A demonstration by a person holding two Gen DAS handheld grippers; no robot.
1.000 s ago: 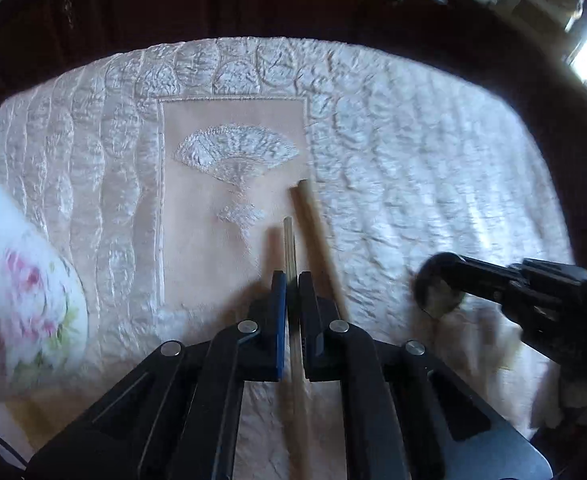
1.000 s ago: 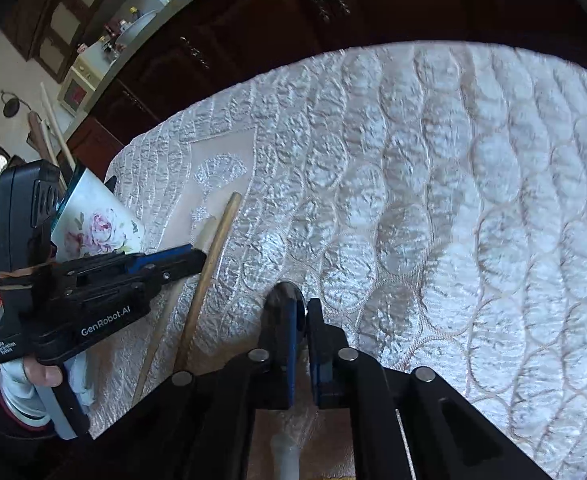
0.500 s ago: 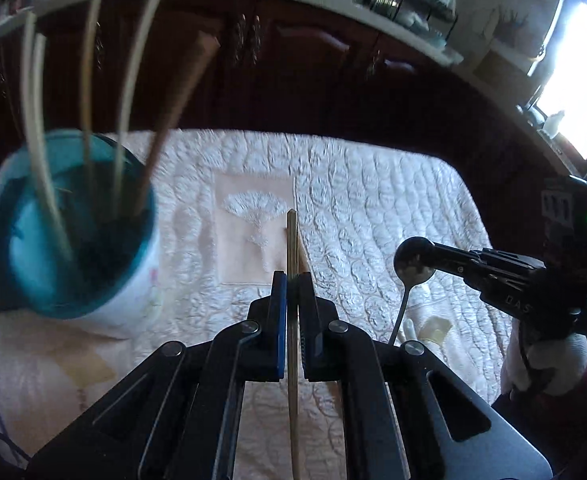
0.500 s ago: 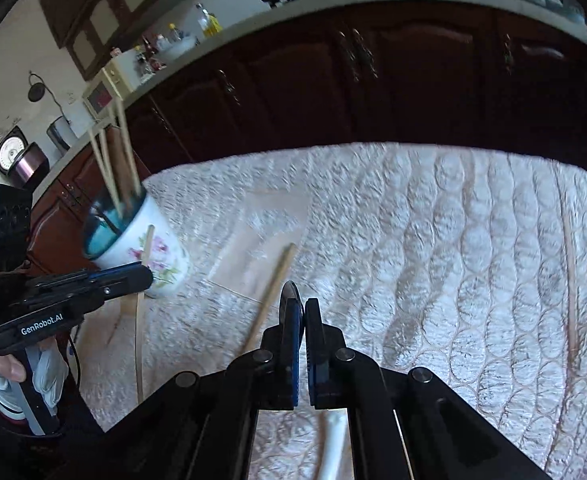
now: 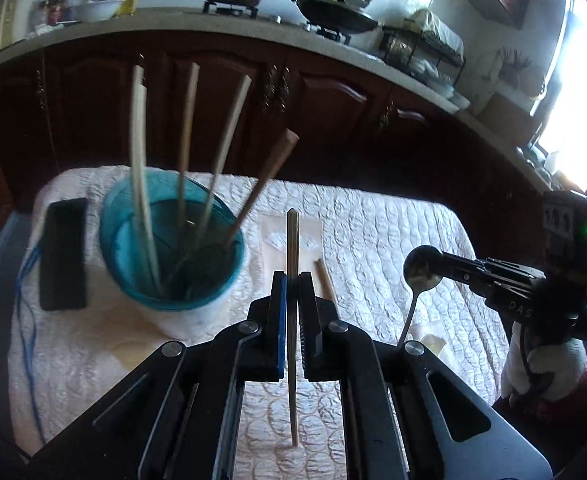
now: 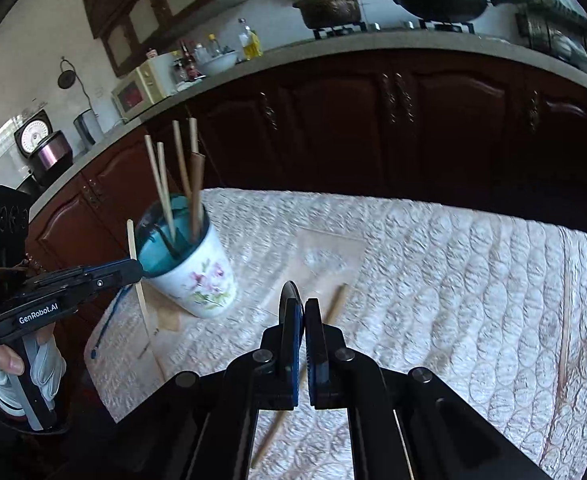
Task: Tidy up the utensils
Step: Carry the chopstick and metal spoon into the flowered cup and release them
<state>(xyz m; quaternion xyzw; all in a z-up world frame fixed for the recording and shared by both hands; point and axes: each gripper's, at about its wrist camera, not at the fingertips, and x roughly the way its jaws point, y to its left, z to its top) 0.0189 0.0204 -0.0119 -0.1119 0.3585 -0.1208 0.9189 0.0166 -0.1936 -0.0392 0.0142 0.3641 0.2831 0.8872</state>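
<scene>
My left gripper (image 5: 291, 284) is shut on a thin wooden chopstick (image 5: 292, 240) and holds it upright above the table, to the right of the flowered cup (image 5: 169, 248) with the teal inside. The cup (image 6: 191, 264) holds several chopsticks. My right gripper (image 6: 303, 312) is shut on a metal spoon (image 5: 421, 270), held in the air with its bowl up. It shows in the left wrist view (image 5: 441, 264). A brown chopstick (image 6: 335, 308) lies on the quilted cloth below both grippers.
A black block (image 5: 63, 254) and a blue cable (image 5: 27, 280) lie left of the cup. A thin stick (image 6: 564, 320) lies near the table's right edge. Dark cabinets (image 6: 373, 120) stand behind the table.
Both grippers have risen off the cloth, the left lifting the chopstick, the right the spoon. The cup has come into view on the left.
</scene>
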